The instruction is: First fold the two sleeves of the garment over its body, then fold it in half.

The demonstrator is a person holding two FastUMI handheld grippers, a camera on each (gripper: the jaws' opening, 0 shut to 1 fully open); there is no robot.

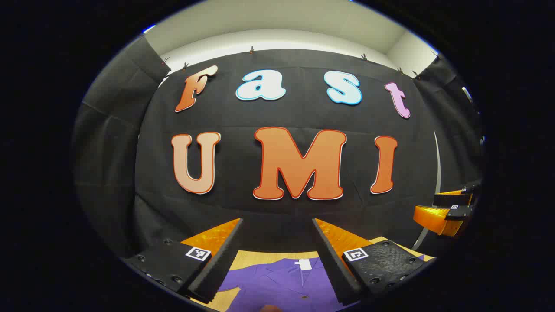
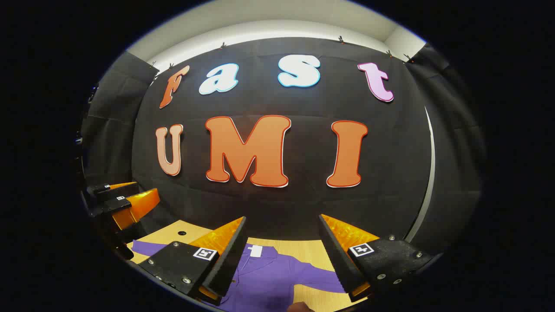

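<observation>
The purple cloth shirt [image 1: 286, 281] lies flat on the light wooden table [image 1: 260, 258], at the bottom centre of the left gripper view. The left tongs [image 1: 277, 242] stand open above it, holding nothing. In the right gripper view, the right tongs [image 2: 282, 242] are open too, above the shirt [image 2: 277, 277].
</observation>
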